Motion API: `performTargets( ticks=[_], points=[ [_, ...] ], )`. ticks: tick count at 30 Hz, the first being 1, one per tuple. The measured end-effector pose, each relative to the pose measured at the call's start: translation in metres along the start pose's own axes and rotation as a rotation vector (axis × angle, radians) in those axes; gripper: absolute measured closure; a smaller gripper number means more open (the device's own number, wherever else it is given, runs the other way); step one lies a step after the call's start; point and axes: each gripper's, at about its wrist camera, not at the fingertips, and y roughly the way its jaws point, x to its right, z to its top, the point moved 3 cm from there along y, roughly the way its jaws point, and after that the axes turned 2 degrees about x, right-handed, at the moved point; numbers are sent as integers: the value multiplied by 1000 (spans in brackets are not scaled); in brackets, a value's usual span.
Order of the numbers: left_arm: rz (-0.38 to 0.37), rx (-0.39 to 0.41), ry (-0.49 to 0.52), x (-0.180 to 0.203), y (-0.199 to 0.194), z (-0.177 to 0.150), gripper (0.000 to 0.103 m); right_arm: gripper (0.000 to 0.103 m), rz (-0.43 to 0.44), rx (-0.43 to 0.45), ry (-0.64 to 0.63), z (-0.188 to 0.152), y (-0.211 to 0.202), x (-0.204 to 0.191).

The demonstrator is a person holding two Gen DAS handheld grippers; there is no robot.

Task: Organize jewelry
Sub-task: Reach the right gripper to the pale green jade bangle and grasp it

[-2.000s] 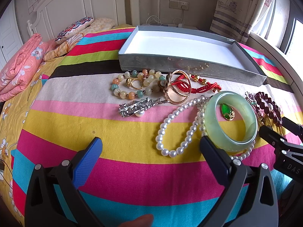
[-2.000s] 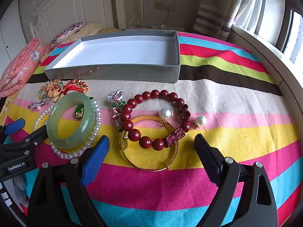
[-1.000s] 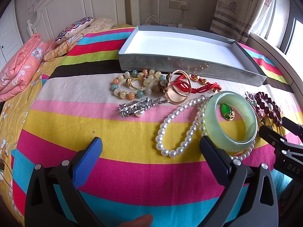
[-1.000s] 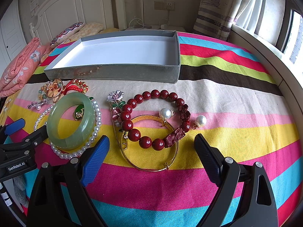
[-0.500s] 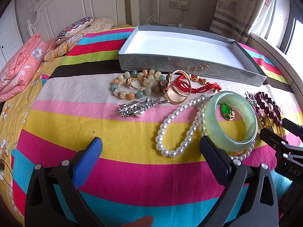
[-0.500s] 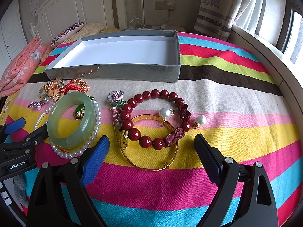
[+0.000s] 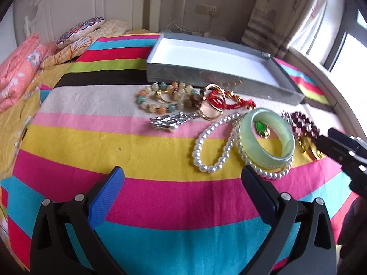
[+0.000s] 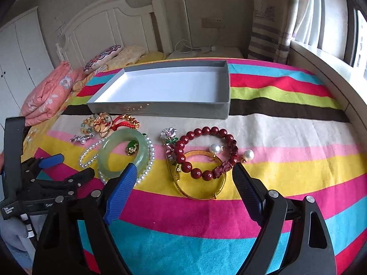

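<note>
A bed with a striped bedspread [image 8: 286,105] fills the room. Behind it stands a white headboard [image 8: 110,27]; right of the headboard hang striped curtains [image 8: 268,32] beside a bright window [image 8: 357,29].

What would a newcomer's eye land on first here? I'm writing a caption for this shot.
Probably the pale green bangle, lying on a white pearl strand on the striped bedspread, left of the dark red bead bracelet. Behind them sits an empty grey box. Both grippers, left and right, are open with nothing between the fingers.
</note>
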Motion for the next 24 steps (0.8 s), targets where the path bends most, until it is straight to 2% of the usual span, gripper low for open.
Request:
performTargets(
  ticks=[3, 5, 7, 9, 10, 12, 15, 18, 22, 24],
  points=[
    [-71, 34, -147, -31, -11, 2, 3, 36, 23, -18, -74, 8, 5, -23],
    [-81, 56, -192, -40, -14, 1, 5, 46, 25, -58, -116, 11, 16, -37],
    [-64, 61, -185, -40, -17, 0, 7, 60, 16, -93, -142, 16, 27, -46],
    [-45, 64, -175, -38, -18, -1, 11, 67, -19, -127, -173, 19, 41, -52],
    [-41, 66, -172, -38, -19, -2, 13, 69, -48, -142, -194, 19, 47, -55],
    [-38, 65, -167, -38, -16, 1, 14, 74, -48, -169, -211, 18, 56, -57],
    [-27, 63, -142, -32, -14, 1, 16, 75, -68, -202, -268, 15, 68, -66],
    [-8, 71, -118, -28, -15, 0, 16, 78, -100, -186, -323, 14, 71, -73],
    [11, 72, -86, -22, -13, -1, 41, 89, -96, -127, -369, 9, 67, -75],
    [14, 69, -70, -19, -12, -1, 42, 89, -43, -97, -322, 7, 58, -69]
  ],
)
